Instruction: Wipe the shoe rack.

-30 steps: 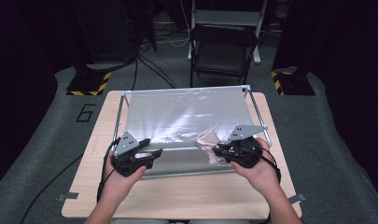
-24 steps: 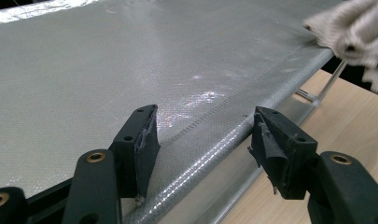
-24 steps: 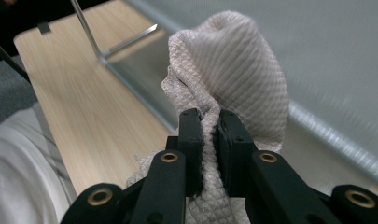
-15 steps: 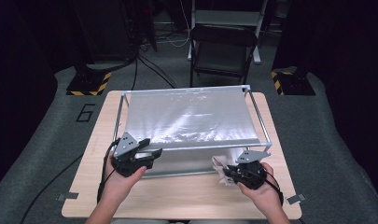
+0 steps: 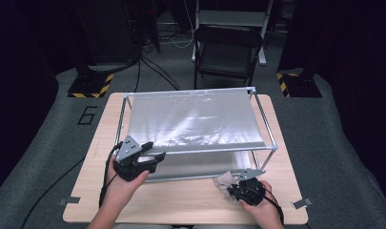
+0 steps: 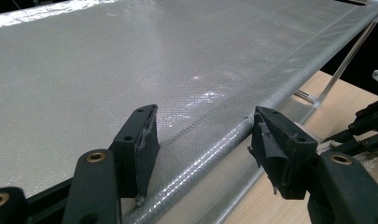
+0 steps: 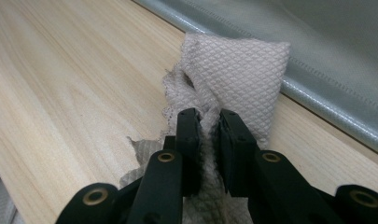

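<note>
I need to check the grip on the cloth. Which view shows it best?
The right gripper view: the cloth fills it, pinched between the right gripper jaws. The high view shows it small; the left gripper view shows a sliver.

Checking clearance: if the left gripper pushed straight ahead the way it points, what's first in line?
Probably the taut silvery sheet: the left gripper stands open astride its near hem and rail. Depth is unclear.
</note>
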Motion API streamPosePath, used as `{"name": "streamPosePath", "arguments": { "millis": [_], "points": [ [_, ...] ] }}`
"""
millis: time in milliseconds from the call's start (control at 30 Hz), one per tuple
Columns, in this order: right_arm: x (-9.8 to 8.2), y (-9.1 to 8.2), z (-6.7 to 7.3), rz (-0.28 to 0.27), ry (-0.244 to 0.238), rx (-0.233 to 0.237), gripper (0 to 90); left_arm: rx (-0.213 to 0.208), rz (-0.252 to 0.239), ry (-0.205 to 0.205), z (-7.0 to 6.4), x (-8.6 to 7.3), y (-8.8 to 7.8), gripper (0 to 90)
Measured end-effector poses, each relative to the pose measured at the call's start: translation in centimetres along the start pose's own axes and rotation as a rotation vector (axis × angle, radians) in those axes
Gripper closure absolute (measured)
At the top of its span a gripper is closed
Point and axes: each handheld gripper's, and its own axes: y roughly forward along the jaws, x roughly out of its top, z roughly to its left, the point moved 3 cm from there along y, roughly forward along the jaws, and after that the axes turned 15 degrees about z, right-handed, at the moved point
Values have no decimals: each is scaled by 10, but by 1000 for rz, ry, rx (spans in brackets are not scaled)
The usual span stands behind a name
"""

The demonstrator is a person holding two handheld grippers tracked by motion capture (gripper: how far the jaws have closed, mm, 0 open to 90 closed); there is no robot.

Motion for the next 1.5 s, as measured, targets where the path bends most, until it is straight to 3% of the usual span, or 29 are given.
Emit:
{"name": "streamPosePath", "arguments": {
  "millis": [200, 267, 300, 367, 433, 467, 500, 567, 667, 867, 967, 1000, 1033, 1200, 1233, 1300, 1333, 1367, 1500],
  "points": [
    [-1, 0, 1, -12, 10, 17, 634, -7, 6, -2, 0, 0, 0, 410],
    [-1, 0, 0, -5, -2, -8, 624, -8, 7, -1, 0, 0, 0, 409],
    [2, -1, 2, -38, 3, 3, 611, -8, 7, 0, 0, 0, 0, 410],
    [2, -1, 5, -35, 26, 10, 605, -7, 8, 0, 0, 0, 0, 409],
    [4, -4, 4, -47, -5, -1, 592, -7, 8, 1, 0, 0, 0, 409],
    [5, -4, 8, -62, 31, 4, 583, -7, 9, 1, 0, 0, 0, 409],
    [6, -5, 6, -78, 9, -15, 572, -8, 9, -1, 0, 0, 0, 409],
    [9, -7, 5, -95, 24, -52, 550, -8, 10, -1, 0, 0, 0, 410],
    [12, -1, 2, -98, 29, -59, 533, 1, 6, 6, 0, 0, 0, 410],
    [11, 10, 1, -33, 4, -67, 547, 4, 7, 17, 0, 0, 0, 410],
    [5, 7, 3, -14, 15, -53, 564, 5, 6, 16, 0, 0, 0, 410],
    [3, 6, 4, -8, 41, -41, 570, 5, 6, 16, 0, 0, 0, 410],
    [-1, 3, 1, 1, 5, -57, 573, 4, 8, 17, 0, 0, 0, 409],
    [-16, -7, -5, 22, 63, -87, 580, 4, 5, 12, 0, 0, 0, 409],
    [-19, -11, -8, 9, 93, -116, 574, 4, 6, 12, 0, 1, 0, 409],
    [-18, -13, -9, -13, 101, -123, 564, 4, 6, 10, 0, 1, 0, 409],
    [-16, -13, -9, -56, 129, -126, 552, 5, 8, 9, 0, 1, 0, 409],
    [-15, -14, -11, -74, 125, -141, 547, 3, 8, 8, 0, 1, 0, 409],
    [5, -13, -7, -102, 92, -112, 534, 0, 13, -5, -1, 1, 0, 409]
  ]
}}
